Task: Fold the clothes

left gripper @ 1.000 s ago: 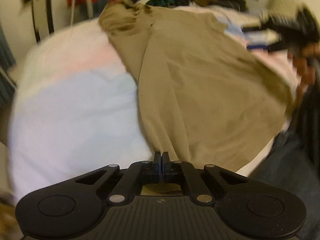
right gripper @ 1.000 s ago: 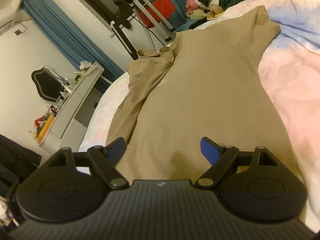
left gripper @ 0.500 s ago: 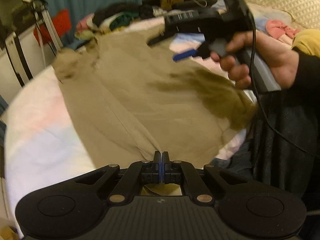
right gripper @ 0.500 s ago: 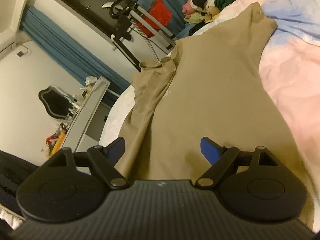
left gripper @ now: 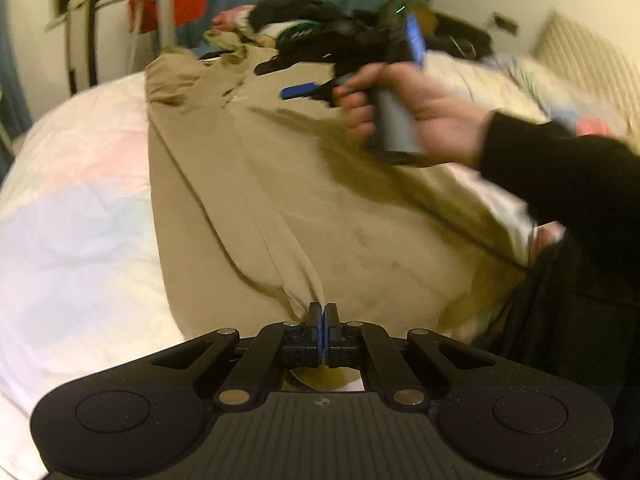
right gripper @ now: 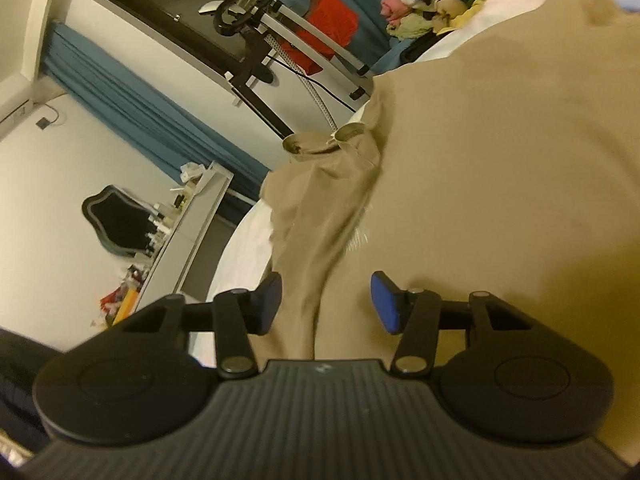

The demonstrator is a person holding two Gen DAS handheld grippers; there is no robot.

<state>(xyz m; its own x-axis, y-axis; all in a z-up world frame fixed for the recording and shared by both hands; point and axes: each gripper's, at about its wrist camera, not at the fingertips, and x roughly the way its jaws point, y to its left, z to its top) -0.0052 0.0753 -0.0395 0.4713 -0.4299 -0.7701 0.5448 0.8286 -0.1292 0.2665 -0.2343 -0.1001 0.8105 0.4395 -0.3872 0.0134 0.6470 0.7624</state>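
A tan shirt [left gripper: 280, 184] lies spread lengthwise on a bed with a pastel duvet [left gripper: 80, 220]. My left gripper [left gripper: 322, 314] is shut on the shirt's near hem, and creases run away from the pinch. A hand [left gripper: 432, 116] in a black sleeve holds the other gripper above the shirt's far half, in the left wrist view. In the right wrist view my right gripper [right gripper: 326, 302] hovers low over the shirt [right gripper: 500, 160]. Its jaws are closing, and a raised fold of the bunched sleeve [right gripper: 320, 216] runs between the blue pads [right gripper: 386, 306] without being pressed.
A heap of mixed clothes [left gripper: 304, 20] sits at the bed's far end. Beyond the bed stand an exercise machine [right gripper: 256, 32], something red [right gripper: 332, 24] and blue curtains. A cluttered white dresser [right gripper: 188, 232] is at the left. Dark trousers [left gripper: 580, 340] are at the right edge.
The right gripper has moved forward and lower along the shirt toward the bunched sleeve, and its jaws have narrowed. The left gripper keeps its hold on the hem and has shifted sideways.
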